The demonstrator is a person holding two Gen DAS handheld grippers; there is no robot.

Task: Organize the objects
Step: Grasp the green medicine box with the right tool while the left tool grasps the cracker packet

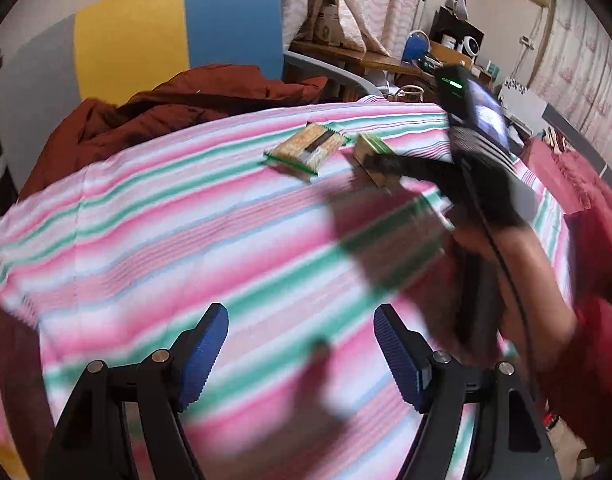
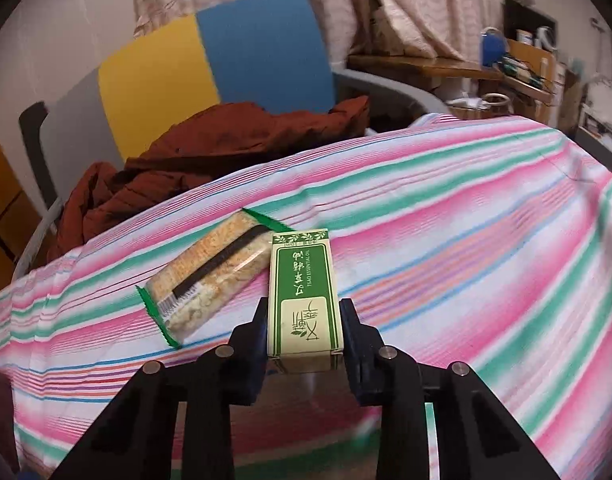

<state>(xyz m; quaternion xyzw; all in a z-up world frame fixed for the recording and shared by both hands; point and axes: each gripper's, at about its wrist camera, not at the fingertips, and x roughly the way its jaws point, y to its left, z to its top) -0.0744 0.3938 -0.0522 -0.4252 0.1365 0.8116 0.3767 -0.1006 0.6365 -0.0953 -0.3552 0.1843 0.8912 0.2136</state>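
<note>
Across the lower frame of both views spreads the striped cloth (image 2: 465, 220); at upper left stands a yellow-and-blue chair (image 2: 210, 60) with a rust-red garment (image 2: 210, 148) heaped on it; left of centre lies the snack packet (image 2: 210, 276); just beside it the green-and-cream box (image 2: 302, 296) sits clamped in the right gripper (image 2: 304, 344); the left gripper (image 1: 302, 344) gapes wide, holding nothing.

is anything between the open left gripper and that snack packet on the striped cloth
Nothing visible: only bare striped cloth lies between the left gripper and the snack packet. The right gripper, shut on the green box, sits beside the packet, not in the way.
</note>
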